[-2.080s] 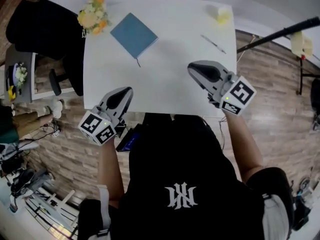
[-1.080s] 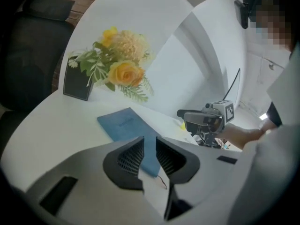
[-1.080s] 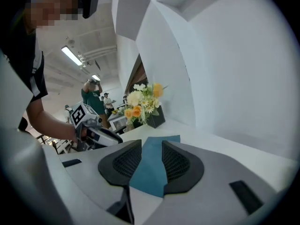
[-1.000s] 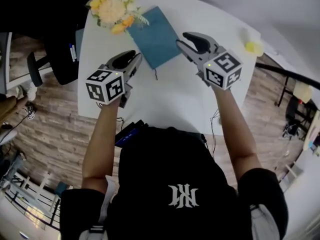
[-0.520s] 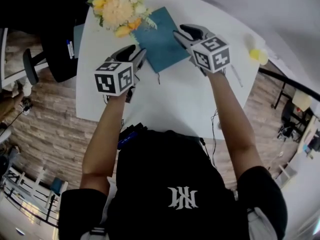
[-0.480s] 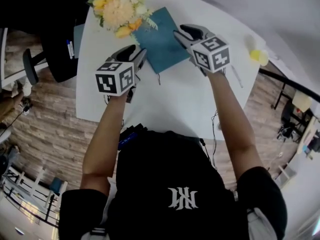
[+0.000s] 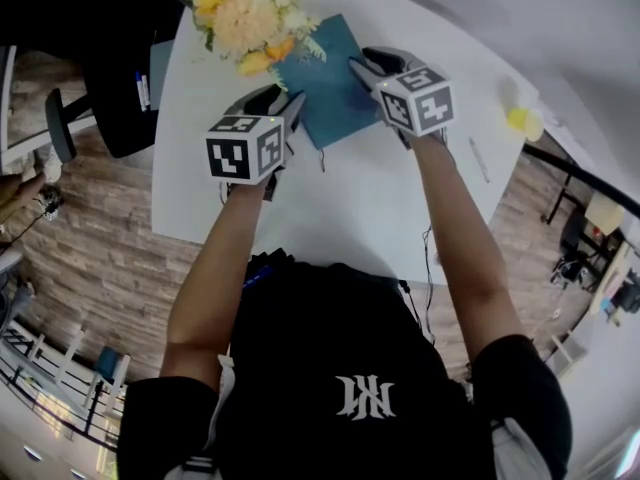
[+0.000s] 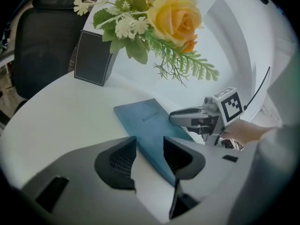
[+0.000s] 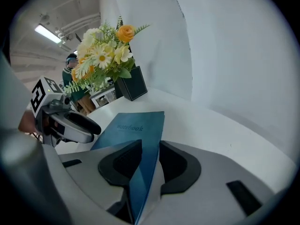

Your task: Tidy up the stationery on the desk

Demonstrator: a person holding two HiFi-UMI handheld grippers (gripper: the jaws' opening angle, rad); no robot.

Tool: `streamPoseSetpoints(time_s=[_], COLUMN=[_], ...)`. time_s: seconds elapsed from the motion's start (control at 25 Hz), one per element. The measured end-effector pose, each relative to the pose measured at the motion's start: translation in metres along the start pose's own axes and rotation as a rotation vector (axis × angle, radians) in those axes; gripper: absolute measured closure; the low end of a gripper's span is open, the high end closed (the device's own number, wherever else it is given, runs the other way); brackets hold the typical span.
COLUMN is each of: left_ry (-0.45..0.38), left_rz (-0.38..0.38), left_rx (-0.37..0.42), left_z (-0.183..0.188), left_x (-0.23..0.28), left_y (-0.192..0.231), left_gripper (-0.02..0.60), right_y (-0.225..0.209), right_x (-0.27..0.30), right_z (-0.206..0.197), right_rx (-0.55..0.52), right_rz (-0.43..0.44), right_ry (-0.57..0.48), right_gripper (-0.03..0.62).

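A blue notebook lies flat on the white desk, below a bunch of yellow flowers. My left gripper is at the notebook's near left edge. Its jaws have just been opening and stand wide, with that edge in the gap and the pads off it. My right gripper is at the notebook's right side. The right gripper view shows the book's edge running into the narrow gap between its jaws, and no clear press shows. Each gripper appears in the other's view, the right gripper and the left gripper.
The flowers stand in a dark square holder just behind the notebook. A pen lies at the desk's right side, with a small yellow thing beyond it. A black chair stands left of the desk.
Both grippers have gone forward from the desk's front edge and sunk to the notebook, one at each side. The flowers and notebook now sit closer in the head view.
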State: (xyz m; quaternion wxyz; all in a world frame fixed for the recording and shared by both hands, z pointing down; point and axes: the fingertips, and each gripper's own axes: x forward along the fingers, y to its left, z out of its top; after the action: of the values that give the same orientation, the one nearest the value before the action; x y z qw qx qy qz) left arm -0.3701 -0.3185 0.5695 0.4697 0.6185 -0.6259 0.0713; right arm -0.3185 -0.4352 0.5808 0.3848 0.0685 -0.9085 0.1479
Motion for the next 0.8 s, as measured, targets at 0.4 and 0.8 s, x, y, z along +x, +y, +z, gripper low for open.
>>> streamPoseSetpoints(time_s=[0.4,0.8], left_ry=[0.035,0.107], left_rz=[0.038,0.059], left_rx=[0.075,0.203], left_z=[-0.005,-0.023], left_x=[0.005,0.007], left_y=[0.0,-0.009], left_gripper=[0.434,0.511], right_y=[0.004,0.013], right_x=[-0.002,-0.029], right_z=[-0.003,-0.042], right_rx=[-0.007,0.0], right_rz=[0.002,-0.012], right_ry=[-0.005,0.035], right_gripper=[0.474,0.474])
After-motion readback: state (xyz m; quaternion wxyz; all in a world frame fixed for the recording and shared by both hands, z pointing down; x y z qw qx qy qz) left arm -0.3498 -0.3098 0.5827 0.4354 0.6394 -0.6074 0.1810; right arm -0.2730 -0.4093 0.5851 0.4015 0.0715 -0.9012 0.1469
